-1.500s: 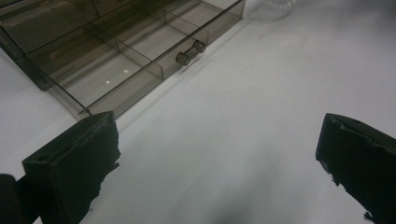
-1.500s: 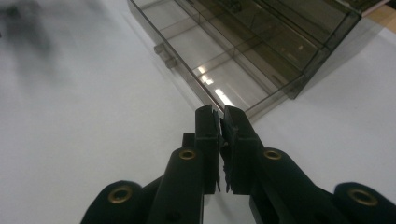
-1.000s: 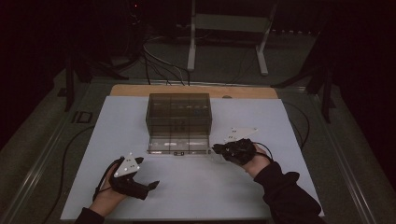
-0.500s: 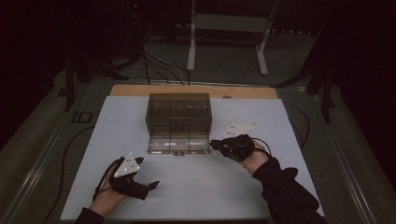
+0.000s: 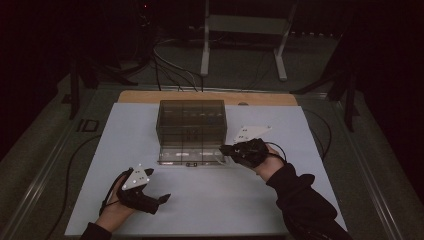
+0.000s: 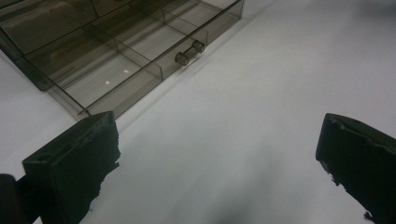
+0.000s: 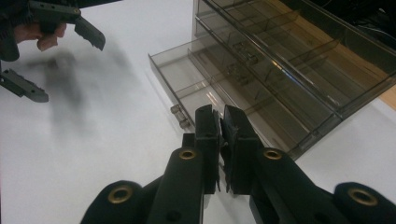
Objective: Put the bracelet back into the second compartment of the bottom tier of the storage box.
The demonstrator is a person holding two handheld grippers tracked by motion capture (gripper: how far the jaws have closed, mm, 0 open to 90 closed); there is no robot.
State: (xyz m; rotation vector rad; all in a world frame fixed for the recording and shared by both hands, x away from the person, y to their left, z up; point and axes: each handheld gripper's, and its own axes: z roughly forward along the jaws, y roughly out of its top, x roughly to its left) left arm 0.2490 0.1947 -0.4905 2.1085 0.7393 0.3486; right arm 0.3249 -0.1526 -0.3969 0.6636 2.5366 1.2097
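Moved: our right gripper (image 5: 227,150) has lifted slightly toward the drawer corner since a second ago.
Left gripper (image 5: 162,200): near us on the white mat (image 5: 215,200), jaws wide apart, empty.
Right gripper: jaws closed, empty.
Drawer (image 5: 190,156): pulled out from the smoked plastic organizer (image 5: 191,120), mid-table.

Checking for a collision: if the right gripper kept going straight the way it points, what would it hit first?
Probably the pulled-out bottom drawer of the smoky clear plastic drawer cabinet; the shut right gripper points at its front corner, though depth is unclear.
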